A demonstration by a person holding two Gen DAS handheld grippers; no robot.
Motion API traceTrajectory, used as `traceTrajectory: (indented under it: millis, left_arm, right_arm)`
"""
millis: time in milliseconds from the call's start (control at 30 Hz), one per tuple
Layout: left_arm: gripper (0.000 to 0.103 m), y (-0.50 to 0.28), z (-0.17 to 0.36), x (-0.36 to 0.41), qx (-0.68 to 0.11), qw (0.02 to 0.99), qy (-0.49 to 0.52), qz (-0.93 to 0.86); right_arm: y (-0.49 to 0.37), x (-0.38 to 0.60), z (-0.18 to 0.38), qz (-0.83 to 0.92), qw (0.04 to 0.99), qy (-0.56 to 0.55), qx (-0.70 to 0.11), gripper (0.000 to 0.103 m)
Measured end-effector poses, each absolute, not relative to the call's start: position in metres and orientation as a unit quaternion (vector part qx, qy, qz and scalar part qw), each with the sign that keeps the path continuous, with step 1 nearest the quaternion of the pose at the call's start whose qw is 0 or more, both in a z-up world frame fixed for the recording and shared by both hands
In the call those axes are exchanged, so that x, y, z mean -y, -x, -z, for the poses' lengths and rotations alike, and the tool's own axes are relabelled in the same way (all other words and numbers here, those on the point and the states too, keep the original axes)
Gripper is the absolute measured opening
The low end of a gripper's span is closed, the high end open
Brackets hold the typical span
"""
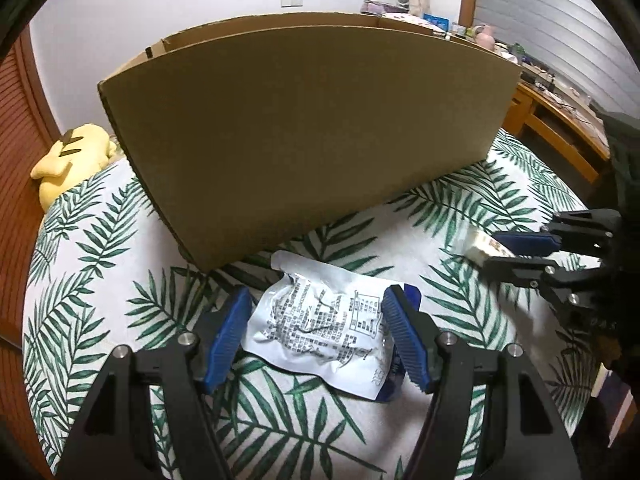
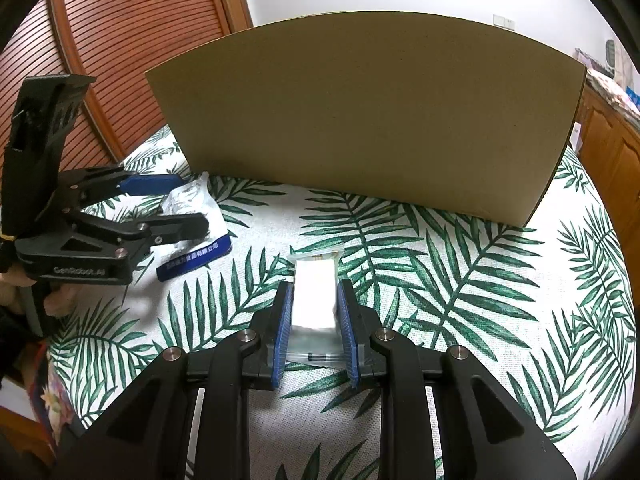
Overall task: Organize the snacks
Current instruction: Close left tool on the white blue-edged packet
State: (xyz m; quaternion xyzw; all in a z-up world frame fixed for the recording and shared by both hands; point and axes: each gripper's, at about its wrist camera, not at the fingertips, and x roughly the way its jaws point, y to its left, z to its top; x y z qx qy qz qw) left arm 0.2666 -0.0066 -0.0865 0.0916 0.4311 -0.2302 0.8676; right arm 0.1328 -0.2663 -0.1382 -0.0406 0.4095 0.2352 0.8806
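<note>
left gripper [image 1: 316, 332]: we see fingers wide, straddling white pouch [image 1: 320, 336]
right gripper [image 2: 314, 320]: clamped on small packet [image 2: 314, 296]
box [image 2: 368, 120]: 12 o'clock

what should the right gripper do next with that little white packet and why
Probably lift it and carry it over the cardboard box. The right gripper is already shut on the small white packet, just above the leaf-print cover, and the box wall stands directly ahead. The left gripper is open around the crumpled bag.
</note>
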Motion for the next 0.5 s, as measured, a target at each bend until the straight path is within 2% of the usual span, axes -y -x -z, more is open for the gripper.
traceTrajectory:
  millis: [267,500]
  left_arm:
    - [0.069,-0.256,0.087,0.007,-0.418,0.870,-0.111,0.237]
    - [0.063,-0.249,0.088,0.003,-0.428,0.863,-0.098,0.249]
  right_arm:
    - [-0.133,0.266,0.138,-0.235,0.881,0.041,-0.409,0.021]
    - [-0.133,0.266,0.139,-0.235,0.881,0.041,-0.409,0.021]
